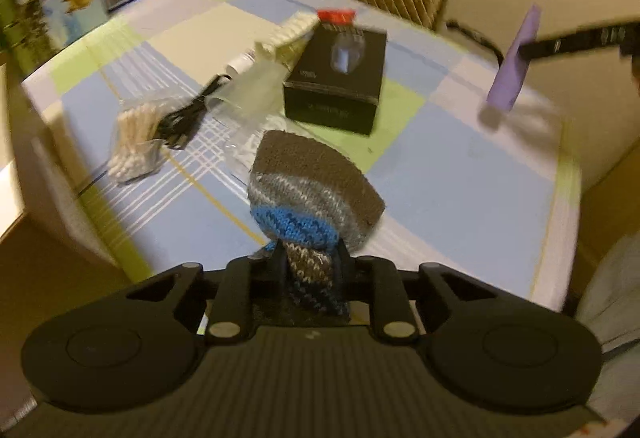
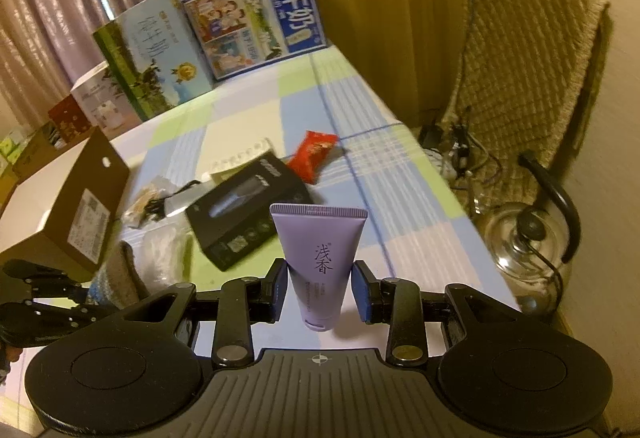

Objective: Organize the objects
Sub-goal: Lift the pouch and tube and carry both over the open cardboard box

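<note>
A knitted sock (image 1: 316,182), grey with blue stripes, sticks up from between the fingers of my left gripper (image 1: 310,258), which is shut on it above the checked tablecloth (image 1: 460,178). My right gripper (image 2: 320,286) is shut on a purple tube (image 2: 318,258), held upright with its crimped end up. The left wrist view shows that tube (image 1: 514,66) hanging over the table's right side. On the table lie a black box (image 1: 336,78), a bag of cotton swabs (image 1: 132,142), a black cable (image 1: 188,114) and a red packet (image 2: 312,154).
A cardboard box (image 2: 68,210) stands at the table's left side, close to my left gripper. Two milk cartons (image 2: 256,18) stand along the far edge. Off the table's right edge are a glass kettle (image 2: 528,238) and a cushioned chair (image 2: 528,58).
</note>
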Tool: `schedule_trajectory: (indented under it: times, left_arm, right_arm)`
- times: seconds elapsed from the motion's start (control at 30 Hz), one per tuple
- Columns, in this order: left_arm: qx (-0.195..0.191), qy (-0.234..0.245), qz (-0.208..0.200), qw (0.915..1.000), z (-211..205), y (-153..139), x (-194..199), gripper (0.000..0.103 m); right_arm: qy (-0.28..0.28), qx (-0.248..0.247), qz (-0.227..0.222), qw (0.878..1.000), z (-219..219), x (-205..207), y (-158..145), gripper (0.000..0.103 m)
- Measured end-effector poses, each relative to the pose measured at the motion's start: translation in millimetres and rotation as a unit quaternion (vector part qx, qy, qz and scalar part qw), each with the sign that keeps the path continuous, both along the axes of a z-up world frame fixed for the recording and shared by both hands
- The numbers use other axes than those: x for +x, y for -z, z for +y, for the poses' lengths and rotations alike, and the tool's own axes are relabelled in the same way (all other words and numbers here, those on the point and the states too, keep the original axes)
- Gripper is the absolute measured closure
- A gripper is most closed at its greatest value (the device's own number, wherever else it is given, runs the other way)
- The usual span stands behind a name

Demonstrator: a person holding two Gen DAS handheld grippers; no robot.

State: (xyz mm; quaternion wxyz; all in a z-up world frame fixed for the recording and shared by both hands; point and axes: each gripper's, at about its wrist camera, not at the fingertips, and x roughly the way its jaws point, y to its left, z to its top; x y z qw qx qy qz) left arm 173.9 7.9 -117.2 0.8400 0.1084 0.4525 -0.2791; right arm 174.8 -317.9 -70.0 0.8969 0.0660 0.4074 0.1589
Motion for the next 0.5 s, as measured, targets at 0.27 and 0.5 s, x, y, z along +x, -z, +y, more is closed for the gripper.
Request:
schedule_trajectory:
  times: [0.27,0.5]
  left_arm:
    - [-0.068,-0.120,-0.026,0.9901,47,-62,-25,0.086]
    - [-0.092,-0.224,-0.071,0.9677,106,-110,-37,0.086]
  right_arm:
    - [-0.084,0.020,-0.027,0.996,58,11,-20,0.071]
    - [-0.179,0.050,-0.052,0.981,130,18,-44,0.071]
